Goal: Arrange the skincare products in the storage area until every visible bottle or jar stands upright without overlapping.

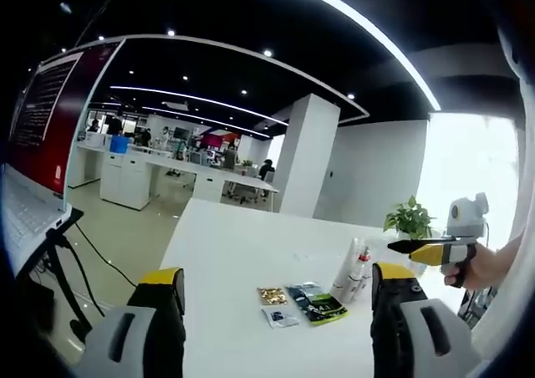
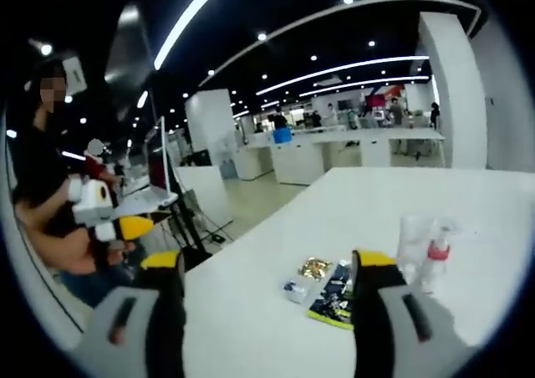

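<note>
bottles upright, beyond open left hand-held gripper

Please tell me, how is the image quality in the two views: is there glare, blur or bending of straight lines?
Left gripper view: a bright window washes out the right side, and the ceiling light strip curves from fisheye distortion. Right gripper view: softer overall, the bottles look blurred, and the table edge bends.

No legible text anywhere.

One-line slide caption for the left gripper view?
Open left tongs hover above a white table facing upright bottles and flat sachets.
</note>
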